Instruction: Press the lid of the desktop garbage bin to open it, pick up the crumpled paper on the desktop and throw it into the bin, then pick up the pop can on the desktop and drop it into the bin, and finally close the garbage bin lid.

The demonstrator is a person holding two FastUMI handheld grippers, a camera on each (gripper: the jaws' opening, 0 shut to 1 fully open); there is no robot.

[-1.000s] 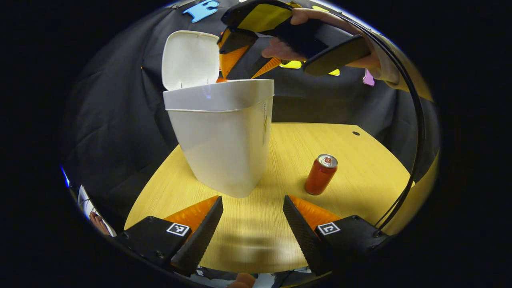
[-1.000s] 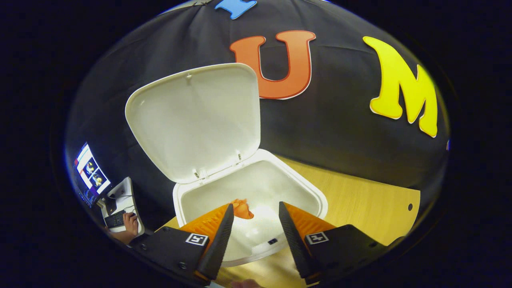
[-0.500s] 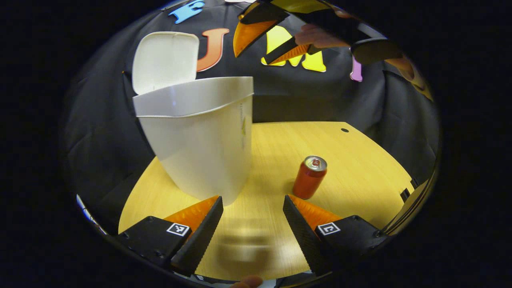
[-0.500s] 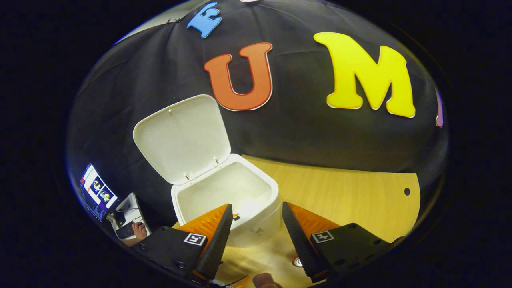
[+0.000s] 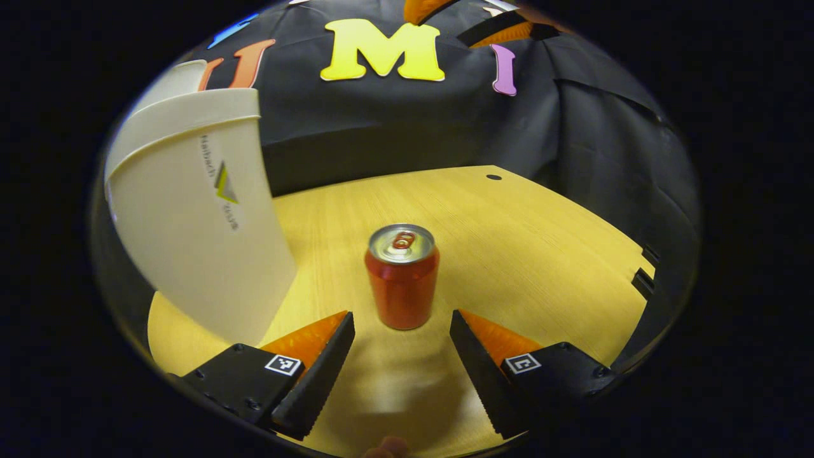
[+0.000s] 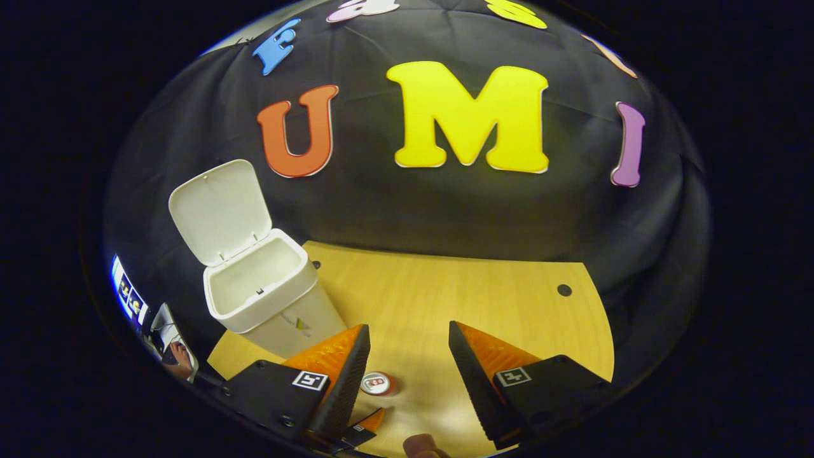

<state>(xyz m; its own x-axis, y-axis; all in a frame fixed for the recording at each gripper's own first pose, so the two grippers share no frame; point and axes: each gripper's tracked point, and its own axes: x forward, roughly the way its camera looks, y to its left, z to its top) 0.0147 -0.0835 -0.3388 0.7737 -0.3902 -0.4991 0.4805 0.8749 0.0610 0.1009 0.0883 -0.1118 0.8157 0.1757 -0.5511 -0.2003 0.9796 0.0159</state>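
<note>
Pop can (image 5: 402,275) beside open-lidded bin (image 5: 197,210)

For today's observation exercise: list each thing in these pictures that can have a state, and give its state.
Bin lid: open, tipped back.
Garbage bin: upright on the table.
Pop can: upright, ungrasped, tab unopened.
Left gripper: jaws open, short of the can.
Right gripper: jaws open, empty, above the can.

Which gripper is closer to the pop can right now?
Left. The left gripper is open at table height with the pop can just ahead between its fingers. The right gripper hangs open well above the can.
</note>
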